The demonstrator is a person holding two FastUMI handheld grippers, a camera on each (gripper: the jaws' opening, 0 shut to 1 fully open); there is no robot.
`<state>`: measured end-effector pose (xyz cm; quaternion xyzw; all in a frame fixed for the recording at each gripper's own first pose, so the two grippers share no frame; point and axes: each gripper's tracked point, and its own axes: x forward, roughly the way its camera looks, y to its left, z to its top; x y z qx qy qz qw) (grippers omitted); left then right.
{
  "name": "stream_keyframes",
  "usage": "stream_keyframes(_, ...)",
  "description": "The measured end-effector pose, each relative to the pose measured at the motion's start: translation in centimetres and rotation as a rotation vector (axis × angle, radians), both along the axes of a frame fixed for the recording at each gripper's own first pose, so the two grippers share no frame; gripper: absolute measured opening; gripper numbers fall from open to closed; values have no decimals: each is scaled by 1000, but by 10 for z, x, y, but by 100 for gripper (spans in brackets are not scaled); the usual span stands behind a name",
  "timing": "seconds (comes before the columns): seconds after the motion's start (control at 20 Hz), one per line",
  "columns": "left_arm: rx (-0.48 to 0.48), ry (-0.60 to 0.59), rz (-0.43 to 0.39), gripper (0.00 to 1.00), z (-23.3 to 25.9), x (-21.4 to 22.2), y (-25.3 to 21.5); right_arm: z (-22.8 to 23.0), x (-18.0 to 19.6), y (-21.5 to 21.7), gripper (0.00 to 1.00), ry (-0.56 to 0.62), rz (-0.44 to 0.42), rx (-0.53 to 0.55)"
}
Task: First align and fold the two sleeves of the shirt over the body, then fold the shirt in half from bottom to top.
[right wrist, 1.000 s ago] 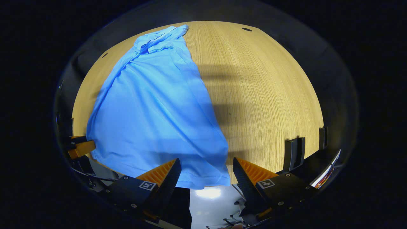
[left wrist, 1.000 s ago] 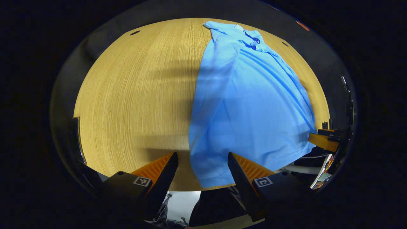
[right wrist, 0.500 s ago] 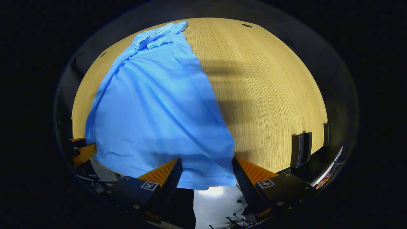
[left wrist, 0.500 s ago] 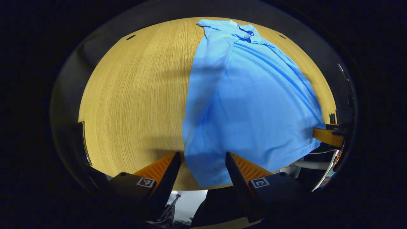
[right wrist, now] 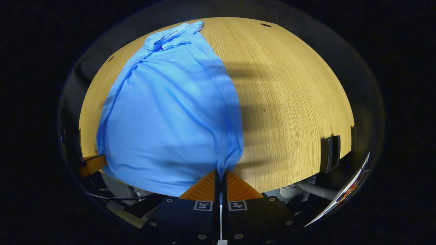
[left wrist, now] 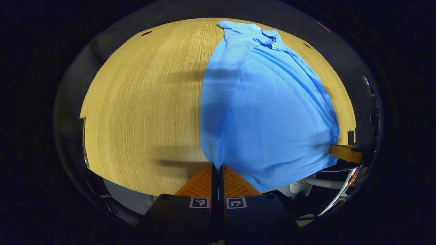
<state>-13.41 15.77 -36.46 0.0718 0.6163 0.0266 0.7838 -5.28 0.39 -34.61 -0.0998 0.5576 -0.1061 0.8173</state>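
Bunching at the hem, the blue shirt point(left wrist: 269, 109) hides exactly how much cloth sits between each pair of fingers; only a pinched fold shows at their tips. In the left gripper view the left gripper point(left wrist: 217, 166) has its fingers closed on the shirt's near left corner, and the other gripper shows as a sliver at the far right, mostly cut off. In the right gripper view the right gripper point(right wrist: 220, 171) has its fingers clamped on the near right corner, with cloth puckering up from the pinch. Both point forward along the shirt toward its collar point(right wrist: 170, 35), which lies at the far end. The shirt lies lengthwise on the wooden tabletop point(left wrist: 143, 102), its sides folded in narrow, its hem at the near edge. Bare wood lies open on either side of the garment.
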Motion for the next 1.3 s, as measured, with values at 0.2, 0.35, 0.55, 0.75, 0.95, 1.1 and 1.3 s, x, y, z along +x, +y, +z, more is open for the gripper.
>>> stream_keyframes(0.2, -5, 0, -5, 4, 0, -4, 2, -1, -3, 2, 1, -1, -19, 24)
stream_keyframes(0.35, -25, -9, -5, 4, 11, 1, 1, 12, 3, 8, 1, -30, -24, 41)
stream_keyframes(0.55, -54, -63, -7, 4, 34, 24, -3, 48, 27, 23, 1, -112, 11, 56)
stream_keyframes(0.75, -49, -133, -15, 4, 61, 63, -3, 79, 59, 35, 1, -170, 62, 49)
stream_keyframes(0.95, -52, -179, -10, 4, 79, 103, -6, 101, 94, 48, 1, -205, 94, 67)
stream_keyframes(1.1, -40, -204, -18, 4, 89, 134, -8, 116, 124, 55, 1, -223, 118, 70)
stream_keyframes(1.3, -33, -225, -19, 4, 99, 181, -14, 134, 168, 56, 1, -236, 132, 68)
